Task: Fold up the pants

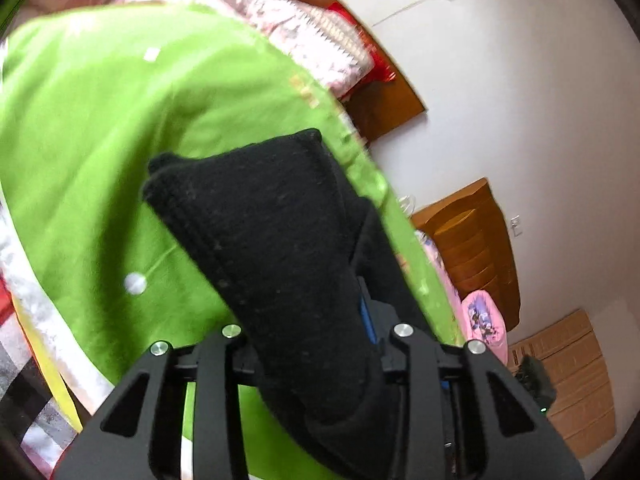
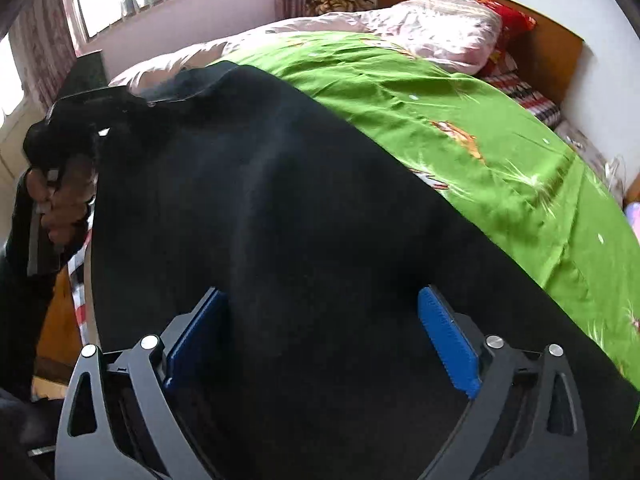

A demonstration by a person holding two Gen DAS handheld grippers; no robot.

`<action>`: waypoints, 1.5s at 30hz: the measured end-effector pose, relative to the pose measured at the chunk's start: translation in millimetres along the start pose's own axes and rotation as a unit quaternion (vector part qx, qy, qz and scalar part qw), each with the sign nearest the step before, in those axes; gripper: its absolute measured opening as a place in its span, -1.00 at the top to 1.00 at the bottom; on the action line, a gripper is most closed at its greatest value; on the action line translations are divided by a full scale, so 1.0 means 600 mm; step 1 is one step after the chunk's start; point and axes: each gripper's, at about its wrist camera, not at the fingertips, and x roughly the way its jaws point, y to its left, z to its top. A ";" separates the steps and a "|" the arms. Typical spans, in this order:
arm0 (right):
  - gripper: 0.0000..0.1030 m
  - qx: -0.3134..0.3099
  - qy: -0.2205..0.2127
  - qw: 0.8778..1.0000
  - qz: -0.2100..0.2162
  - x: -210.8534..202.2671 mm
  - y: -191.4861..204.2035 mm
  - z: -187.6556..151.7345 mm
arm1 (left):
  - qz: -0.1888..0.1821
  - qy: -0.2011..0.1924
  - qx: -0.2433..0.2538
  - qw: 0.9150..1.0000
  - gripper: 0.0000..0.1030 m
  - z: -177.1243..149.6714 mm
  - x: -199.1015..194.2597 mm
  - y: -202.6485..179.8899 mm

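Black knit pants (image 2: 280,208) draped across a green printed bedsheet (image 2: 480,128), far edge blurred, lower part cut off by the frame. Left hand-held gripper (image 1: 316,320) clamped on a thick ribbed fold of the fabric, pads mostly buried. Right hand-held gripper (image 2: 320,332) spread wide over the cloth, blue ridged pads (image 2: 448,340) clear of it.

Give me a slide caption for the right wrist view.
Open right tool poised over black pants spread across the green bedsheet.

green bedspread (image 2: 460,92), pink quilt (image 2: 432,28), wooden headboard (image 2: 552,52)
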 end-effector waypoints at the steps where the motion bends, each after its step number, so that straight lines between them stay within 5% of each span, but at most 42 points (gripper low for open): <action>1: -0.83 0.001 0.000 1.000 -0.001 -0.003 0.001 -0.001 | 0.014 -0.012 0.020 1.000 0.33 0.001 -0.010 -0.027; 5: -0.78 0.013 -0.013 1.000 0.013 -0.011 -0.011 -0.007 | 0.059 -0.046 0.116 0.990 0.33 -0.013 -0.038 -0.154; 9: -0.78 0.107 -0.109 0.988 0.021 -0.105 -0.069 -0.041 | 0.088 -0.071 0.237 0.965 0.32 -0.059 -0.059 -0.304; 15: -0.84 0.228 -0.233 0.943 -0.060 -0.332 -0.187 -0.184 | 0.083 -0.079 0.394 0.912 0.31 -0.213 -0.024 -0.485; 18: -0.85 0.272 -0.260 0.923 -0.082 -0.398 -0.212 -0.271 | 0.095 -0.042 0.470 0.876 0.29 -0.339 0.046 -0.531; 21: -0.85 0.303 -0.258 0.913 -0.090 -0.420 -0.223 -0.342 | 0.091 0.032 0.526 0.845 0.08 -0.453 0.124 -0.541; 22: -0.85 0.312 -0.250 0.912 -0.093 -0.423 -0.226 -0.365 | 0.089 0.084 0.538 0.834 0.03 -0.493 0.162 -0.533; 23: -0.85 0.318 -0.245 0.911 -0.096 -0.423 -0.226 -0.379 | 0.094 0.114 0.546 0.825 -0.21 -0.522 0.189 -0.524; 25: -0.85 0.333 -0.237 0.907 -0.103 -0.428 -0.226 -0.412 | 0.102 0.082 0.587 0.799 -0.71 -0.571 0.190 -0.519; 26: -0.85 0.339 -0.236 0.905 -0.104 -0.427 -0.226 -0.419 | 0.086 0.088 0.595 0.794 -0.76 -0.579 0.185 -0.521; 29: -0.85 0.361 -0.243 0.896 -0.088 -0.430 -0.232 -0.448 | 0.007 0.088 0.588 0.804 -0.78 -0.568 0.126 -0.528; 33: -0.85 0.399 -0.244 0.884 -0.013 -0.403 -0.226 -0.459 | -0.088 0.029 0.511 0.854 -0.95 -0.467 -0.010 -0.508; 35: -0.85 0.405 -0.233 0.883 0.047 -0.378 -0.212 -0.449 | -0.067 -0.004 0.473 0.879 -0.97 -0.420 -0.048 -0.485; 37: -0.85 0.405 -0.215 0.883 0.096 -0.354 -0.190 -0.438 | -0.003 -0.036 0.431 0.902 -0.97 -0.360 -0.065 -0.441; 40: -0.85 0.417 -0.183 0.876 0.157 -0.315 -0.166 -0.416 | 0.077 -0.040 0.379 0.921 -0.96 -0.312 -0.076 -0.364; 42: -0.85 0.408 -0.168 0.884 0.155 -0.306 -0.151 -0.399 | 0.098 -0.033 0.368 0.924 -0.96 -0.307 -0.075 -0.328; 45: -0.85 0.394 -0.141 0.893 0.163 -0.284 -0.124 -0.365 | 0.113 -0.015 0.384 0.916 -0.96 -0.330 -0.065 -0.307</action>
